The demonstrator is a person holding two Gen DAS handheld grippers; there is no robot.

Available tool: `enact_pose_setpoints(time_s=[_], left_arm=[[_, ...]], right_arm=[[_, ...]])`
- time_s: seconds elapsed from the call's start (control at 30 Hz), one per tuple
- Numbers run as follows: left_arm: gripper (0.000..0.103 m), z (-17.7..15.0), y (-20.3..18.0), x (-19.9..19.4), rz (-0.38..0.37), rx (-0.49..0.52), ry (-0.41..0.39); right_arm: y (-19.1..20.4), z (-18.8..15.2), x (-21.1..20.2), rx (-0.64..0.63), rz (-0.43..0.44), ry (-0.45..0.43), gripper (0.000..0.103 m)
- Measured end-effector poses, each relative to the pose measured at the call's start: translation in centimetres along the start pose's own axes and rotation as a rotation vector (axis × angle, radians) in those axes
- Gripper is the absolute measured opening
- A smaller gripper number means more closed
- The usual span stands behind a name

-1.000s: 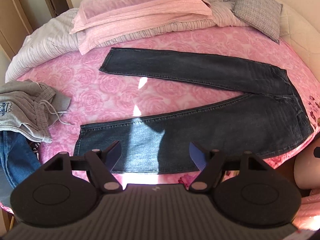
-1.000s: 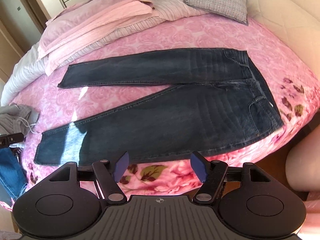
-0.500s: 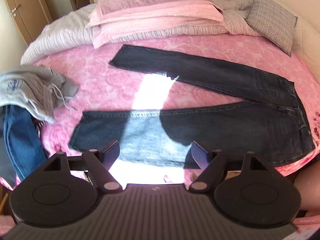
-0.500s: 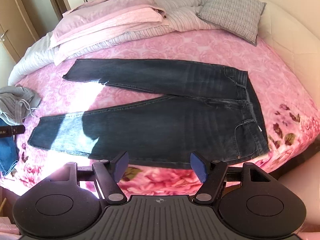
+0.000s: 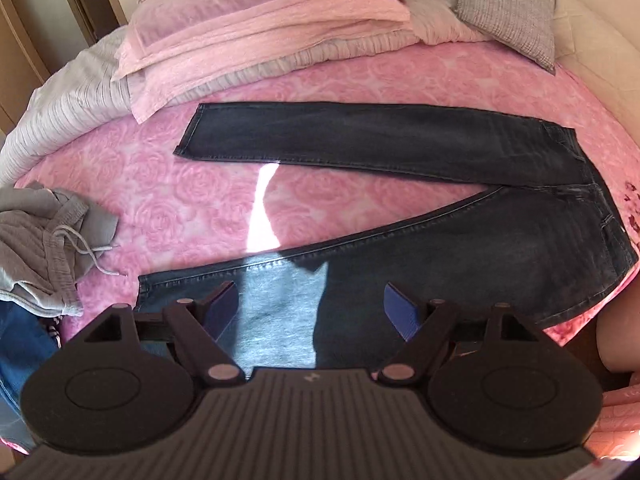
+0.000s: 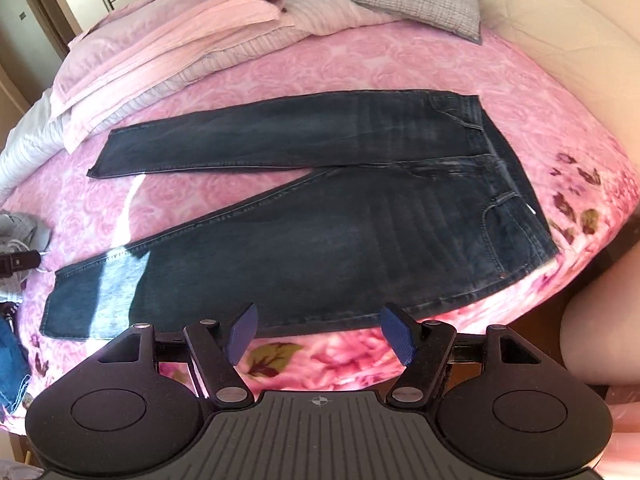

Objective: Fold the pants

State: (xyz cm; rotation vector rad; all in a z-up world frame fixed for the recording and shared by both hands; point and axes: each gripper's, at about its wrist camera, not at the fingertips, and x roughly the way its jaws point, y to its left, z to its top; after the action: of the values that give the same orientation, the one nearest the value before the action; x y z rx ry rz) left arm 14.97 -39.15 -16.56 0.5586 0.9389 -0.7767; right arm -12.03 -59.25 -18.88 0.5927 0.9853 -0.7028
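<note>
Dark blue jeans lie flat on the pink rose-patterned bed, legs spread in a V toward the left and the waistband at the right. My left gripper hovers open over the lower part of the near leg, close to its hem, with nothing between its blue pads. In the right wrist view my right gripper is open just above the near edge of the near leg, around the thigh, and holds nothing.
Folded pink and striped bedding and a grey checked pillow lie at the far side of the bed. A grey drawstring garment and blue denim sit at the left edge. The bed's front edge lies under the right gripper.
Both grippers have dropped lower and closer to the near leg of the jeans; the left one is now over the leg near the hem. The jeans have not moved.
</note>
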Motion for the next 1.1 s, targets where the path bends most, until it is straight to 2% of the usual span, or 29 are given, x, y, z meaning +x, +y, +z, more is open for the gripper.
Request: enact_pose_setpoints(time_s=[0.13, 0.27, 0.37, 0.57, 0.7, 0.83, 1.1], left_arm=[[0.077, -0.6, 0.8, 1.4, 0.000, -0.005, 0.058], [0.077, -1.5, 0.9, 1.1, -0.018, -0.020, 0.089], [0.077, -2.0, 1.1, -0.2, -0.030, -0.044, 0.087], [0.077, -2.9, -0.1, -2.7, -0.031, -0.054, 0.059], [0.078, -3.8, -1.9, -4.4, -0.019, -0.056, 0.038], [0.085, -5.1, -3.2, -6.6, -0.024, -0.062, 0.021], [0.087, -7.7, -5.4, -9.9, -0.004, -0.112, -0.010]], right_arm=[[0.3, 0.1, 1.0, -0.008, -0.028, 0.012, 0.066], [-0.3, 0.4, 1.1, 0.013, -0.040, 0.030, 0.066], [-0.5, 0.7, 0.0, 0.014, -0.032, 0.028, 0.066], [-0.9, 0.4, -3.0, -0.016, -0.011, -0.038, 0.066], [-1.9, -1.0, -4.7, -0.027, 0.000, -0.062, 0.066], [-2.4, -2.6, -6.1, -0.043, 0.019, -0.059, 0.066], [-3.2, -5.2, -8.3, -0.097, 0.048, -0.080, 0.066]])
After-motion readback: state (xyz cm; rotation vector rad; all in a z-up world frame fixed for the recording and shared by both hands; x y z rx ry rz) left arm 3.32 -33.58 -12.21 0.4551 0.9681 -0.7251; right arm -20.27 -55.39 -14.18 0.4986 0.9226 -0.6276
